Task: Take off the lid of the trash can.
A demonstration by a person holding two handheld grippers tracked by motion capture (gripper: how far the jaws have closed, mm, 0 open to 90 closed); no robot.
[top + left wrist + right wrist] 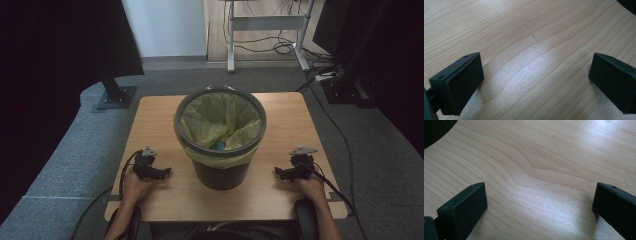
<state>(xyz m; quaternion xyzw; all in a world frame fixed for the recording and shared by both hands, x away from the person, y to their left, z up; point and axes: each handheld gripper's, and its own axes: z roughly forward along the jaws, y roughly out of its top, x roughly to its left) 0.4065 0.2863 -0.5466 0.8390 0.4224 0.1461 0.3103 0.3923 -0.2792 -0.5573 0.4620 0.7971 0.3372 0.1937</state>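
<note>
One landmark: we place everything against the waste bin [220, 137], which stands upright in the middle of the scene.
Table [280, 200]: pale wood grain, the largest thing we see; the bin stands on it, nearer its front edge than its back.
Waste bin: dark and round, open at the top, its base on the wood.
Bin liner [220, 120]: yellowish plastic, inside the bin and folded out over its rim; something small and blue-green lies at its bottom, too small for us to name.
Left hand [136, 186]: to the left of the bin and a little in front of it, resting on the table.
Right hand [313, 186]: to the right of the bin, also on the table, well apart from it.
Left gripper [167, 171]: near the bin's left side, pointing toward it without touching; in the left gripper view we see its jaws spread wide over bare wood, holding nothing.
Right gripper [278, 172]: near the bin's right side, pointing toward it, apart from it; in the right gripper view we see its jaws spread wide, nothing between them.
</note>
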